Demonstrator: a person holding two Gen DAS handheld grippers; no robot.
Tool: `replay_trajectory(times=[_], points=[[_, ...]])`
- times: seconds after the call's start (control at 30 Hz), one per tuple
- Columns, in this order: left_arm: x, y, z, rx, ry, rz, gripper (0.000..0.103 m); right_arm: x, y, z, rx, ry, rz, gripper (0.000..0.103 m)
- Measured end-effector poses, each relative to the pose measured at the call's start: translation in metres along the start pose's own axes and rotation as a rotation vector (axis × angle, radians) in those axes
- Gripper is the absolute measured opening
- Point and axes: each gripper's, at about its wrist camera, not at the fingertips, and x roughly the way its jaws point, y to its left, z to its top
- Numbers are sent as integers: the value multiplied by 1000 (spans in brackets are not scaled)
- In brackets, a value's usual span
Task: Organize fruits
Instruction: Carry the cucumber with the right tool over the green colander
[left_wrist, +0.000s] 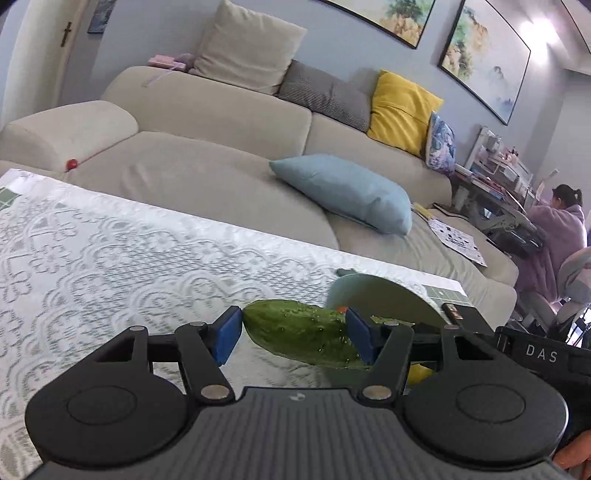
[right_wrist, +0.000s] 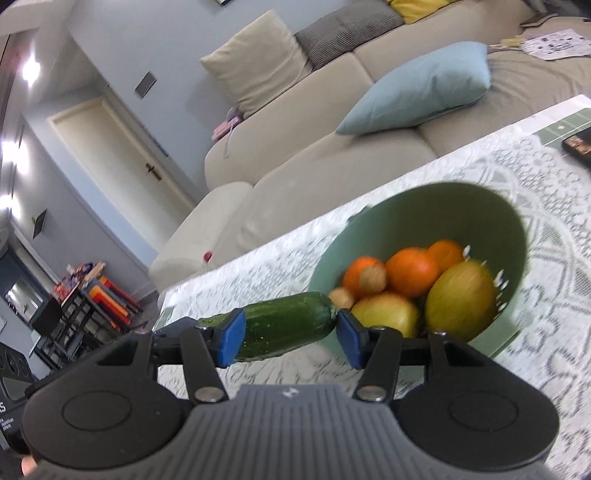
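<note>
Behind the desk (left_wrist: 110, 243), which wears a white lace cloth, a long beige sofa (left_wrist: 207, 122) runs along a pale blue wall, with a light blue cushion (left_wrist: 347, 188) lying on its seat and a yellow cushion (left_wrist: 402, 107) propped against its back; at the far right of the left wrist view a person in a lilac top (left_wrist: 554, 229) sits at another work surface. Each hand-held gripper has hold of the same cucumber (left_wrist: 295, 332), one at either end. The left hand-held gripper (left_wrist: 291, 339) stands a little more than half open, its blue pads (left_wrist: 227, 338) pressed against the cucumber's bumpy skin, and the cucumber lies slanted across the gap, clear of the cloth. The right hand-held gripper (right_wrist: 288, 339) is somewhat narrower, roughly half open, and its pads (right_wrist: 231, 339) close on the smoother, darker end of the cucumber (right_wrist: 280, 325), which lies slanted between the jaws. Just beyond that end, a green bowl (right_wrist: 417, 206) rests on the desk, tilted in view, holding oranges (right_wrist: 412, 271), a yellow-green apple (right_wrist: 386, 314), a yellowish mango (right_wrist: 461, 295) and two small brown fruits (right_wrist: 373, 278). A dark phone (right_wrist: 578, 146) lies near the desk's far right edge.
</note>
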Motion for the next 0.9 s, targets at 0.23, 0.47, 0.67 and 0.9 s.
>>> replay_trajectory(times=[0.23,0.47,0.67,0.9], points=[[38,-21,10,-36,42,-30,71,6,-27,34,43,-20,-57,52],[69,-30,19,-57,71,-16,71,31,-45,55,76,-9,-95,52],[90,-30,20,-65,106,6,71,48,-59,61,111,8,-121,52],[99,-35,22,-49,99,31,70,62,-71,66,161,16,-132,53]])
